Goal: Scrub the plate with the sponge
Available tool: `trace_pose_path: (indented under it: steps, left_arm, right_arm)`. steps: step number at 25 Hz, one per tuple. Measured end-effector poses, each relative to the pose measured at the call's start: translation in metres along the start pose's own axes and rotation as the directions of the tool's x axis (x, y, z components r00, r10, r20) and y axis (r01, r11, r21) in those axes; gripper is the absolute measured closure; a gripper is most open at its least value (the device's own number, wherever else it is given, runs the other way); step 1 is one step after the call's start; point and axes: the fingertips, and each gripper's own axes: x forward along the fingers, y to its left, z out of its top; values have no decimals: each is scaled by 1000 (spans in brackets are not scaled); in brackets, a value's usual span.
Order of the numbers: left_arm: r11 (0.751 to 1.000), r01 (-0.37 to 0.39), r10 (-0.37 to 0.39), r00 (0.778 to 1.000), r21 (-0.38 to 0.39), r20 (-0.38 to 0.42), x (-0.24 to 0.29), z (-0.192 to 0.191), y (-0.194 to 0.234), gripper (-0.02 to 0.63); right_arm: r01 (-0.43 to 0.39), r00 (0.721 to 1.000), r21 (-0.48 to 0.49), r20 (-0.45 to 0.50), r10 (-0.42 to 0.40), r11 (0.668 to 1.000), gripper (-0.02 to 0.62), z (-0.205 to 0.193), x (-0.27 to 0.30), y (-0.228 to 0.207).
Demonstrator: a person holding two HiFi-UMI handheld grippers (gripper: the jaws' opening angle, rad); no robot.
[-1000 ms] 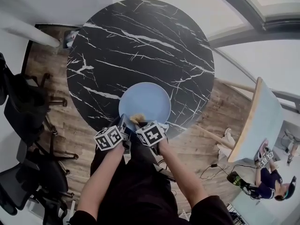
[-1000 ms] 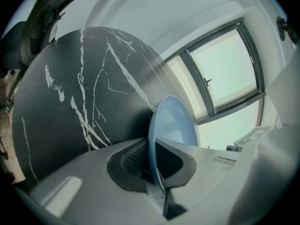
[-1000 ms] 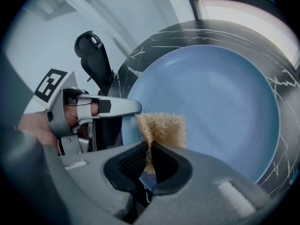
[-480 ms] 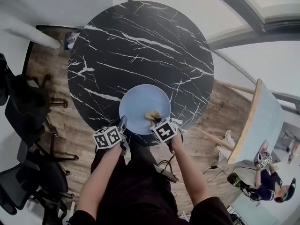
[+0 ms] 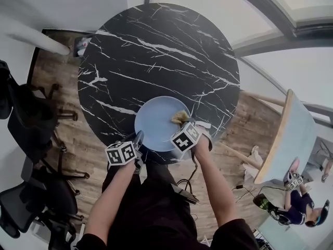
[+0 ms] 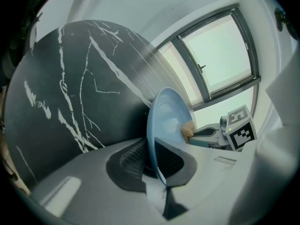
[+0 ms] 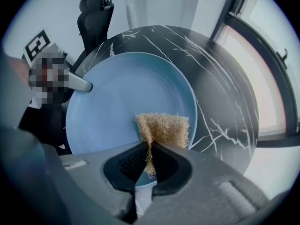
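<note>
A pale blue plate (image 5: 156,120) lies flat on the near edge of the round black marble table (image 5: 156,51). My left gripper (image 5: 138,138) has the plate's near-left rim (image 6: 165,111) between its jaws, which are opening slightly while the pads still sit against the rim. My right gripper (image 5: 182,123) is shut on a tan fibrous sponge (image 7: 164,129) and presses it on the plate (image 7: 122,97) near its right rim. The sponge (image 5: 180,117) shows past the plate's edge (image 6: 187,129) in the left gripper view.
The table's far half is bare marble. Black office chairs (image 5: 26,119) stand on the wood floor at the left. A light-topped table (image 5: 286,134) and another person (image 5: 299,204) are at the right. Windows run beyond the table.
My right gripper has carried the sponge across the plate, from its near-left part to the right rim. The left gripper has stayed at the plate's rim.
</note>
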Motion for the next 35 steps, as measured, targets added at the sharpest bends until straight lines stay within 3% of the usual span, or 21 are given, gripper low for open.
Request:
trace_pose_path:
  steps: [3,7,13,16,18,21,25,28,31,35]
  left_arm:
    - [1000,-7,7,1000,-3,2,1,8,3,575]
    - [1000,-16,16,1000,14,0,3,22,8,580]
    - [999,5,-3,999,36,-48,3,23,7,566]
    - [998,65,-65,995,-7,-75,4,20,-3,493]
    - [996,89,-90,993,-15,-81,1,23,-8,458]
    - [995,98,-98,993,0,-70,-11,31,-14,430]
    - [995,95,-95,995,40,-12,-36,51,-25,417]
    - [984,94,-103,993,149,53,-65,69,-44,499]
    - [952,104,-149,979,289,137,-101,84,-82,591]
    - [863,143,-253,953,485,169,-144,90,-142,609]
  right_arm:
    - [91,996,-86,-5,-91,992,574,8,6,-6]
    - [128,992,-90,12,-128,988,574,17,7,-10]
    - [80,992,17,97,-82,997,574,26,-10,-2]
    - [45,979,77,194,-59,996,574,33,-32,6]
    - [19,955,120,290,-54,993,574,39,-51,10]
    - [13,890,180,446,-93,984,574,46,-90,12]
    - [-10,761,267,627,-166,964,574,50,-146,11]
    - [-57,658,319,725,-204,946,574,52,-188,13]
    - [-76,558,349,791,-250,934,574,51,-230,14]
    - [-102,433,369,853,-293,924,574,54,-281,20]
